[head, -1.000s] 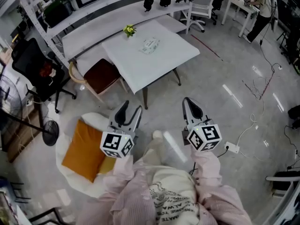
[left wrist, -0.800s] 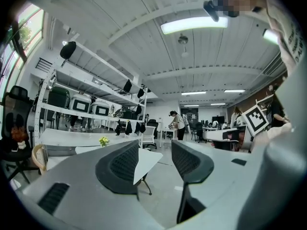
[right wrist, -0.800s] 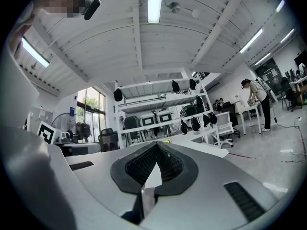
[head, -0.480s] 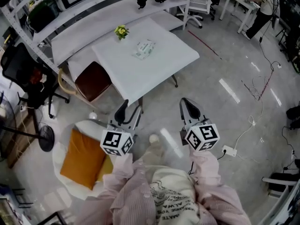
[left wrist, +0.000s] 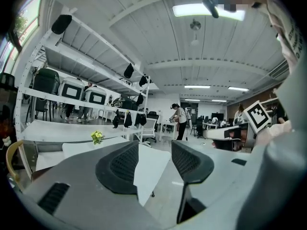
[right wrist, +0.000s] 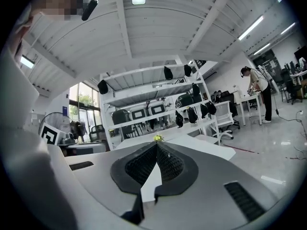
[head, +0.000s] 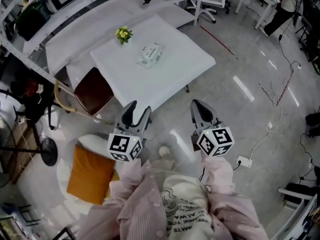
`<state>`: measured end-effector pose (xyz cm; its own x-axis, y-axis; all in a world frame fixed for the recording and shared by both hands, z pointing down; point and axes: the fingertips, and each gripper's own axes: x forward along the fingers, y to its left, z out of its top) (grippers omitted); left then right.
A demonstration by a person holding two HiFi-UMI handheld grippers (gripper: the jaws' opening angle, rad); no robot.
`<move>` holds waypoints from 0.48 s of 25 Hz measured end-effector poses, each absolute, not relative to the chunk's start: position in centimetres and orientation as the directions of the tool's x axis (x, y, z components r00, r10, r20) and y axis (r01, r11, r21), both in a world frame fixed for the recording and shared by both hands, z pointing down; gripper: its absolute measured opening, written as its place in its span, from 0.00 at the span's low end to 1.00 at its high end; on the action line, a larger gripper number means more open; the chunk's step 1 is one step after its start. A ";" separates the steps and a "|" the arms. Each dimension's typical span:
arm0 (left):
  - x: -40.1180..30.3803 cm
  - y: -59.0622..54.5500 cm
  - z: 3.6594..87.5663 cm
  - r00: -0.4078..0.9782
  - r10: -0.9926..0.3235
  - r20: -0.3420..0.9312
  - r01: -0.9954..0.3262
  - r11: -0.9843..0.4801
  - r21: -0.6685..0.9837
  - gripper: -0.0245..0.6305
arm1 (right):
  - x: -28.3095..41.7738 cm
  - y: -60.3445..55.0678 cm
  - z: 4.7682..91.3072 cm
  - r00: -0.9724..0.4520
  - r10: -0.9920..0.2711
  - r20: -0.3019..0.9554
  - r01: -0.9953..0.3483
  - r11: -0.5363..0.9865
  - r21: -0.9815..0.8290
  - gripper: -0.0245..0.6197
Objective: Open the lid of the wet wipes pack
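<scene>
The wet wipes pack [head: 151, 54] lies flat on the white table [head: 170, 71], near a small yellow flower [head: 123, 34]. Both grippers are held in the air in front of the person's chest, short of the table's near edge and well away from the pack. My left gripper [head: 137, 115] is open with nothing between its fingers; in the left gripper view [left wrist: 154, 150] the table shows through the gap. My right gripper [head: 201, 110] is shut and empty, its pads meeting at the tip [right wrist: 157, 145]. Neither gripper view shows the pack.
A brown-seated chair [head: 94, 91] stands at the table's left corner. An orange cushion [head: 90, 171] lies on the floor at the left. A long white shelf rack [head: 75, 14] runs behind the table. A power strip [head: 245, 161] and cables lie on the floor at the right.
The person has stepped closer to the table, which now sits larger and lower in the head view. Both grippers keep their pose in front of the chest.
</scene>
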<state>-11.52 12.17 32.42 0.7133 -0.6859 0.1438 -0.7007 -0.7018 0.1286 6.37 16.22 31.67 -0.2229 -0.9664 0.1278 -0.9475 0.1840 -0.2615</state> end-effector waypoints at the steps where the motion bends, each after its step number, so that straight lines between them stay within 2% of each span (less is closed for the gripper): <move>1: -11.5 11.4 32.6 0.713 -0.685 0.146 -0.701 -0.701 0.132 0.33 | 6.4 15.5 31.9 -0.222 -0.966 0.132 -0.947 0.182 -0.263 0.04; 12: -11.0 5.8 33.4 0.726 -0.671 0.151 -0.688 -0.712 0.142 0.33 | 6.4 9.8 32.8 -0.211 -0.965 0.157 -0.949 0.164 -0.270 0.04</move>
<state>-10.99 5.81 33.37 0.7260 -0.6710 0.1507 -0.6876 -0.7120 0.1424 6.43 9.76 32.75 -0.2113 -0.9647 0.1574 -0.9487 0.1637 -0.2703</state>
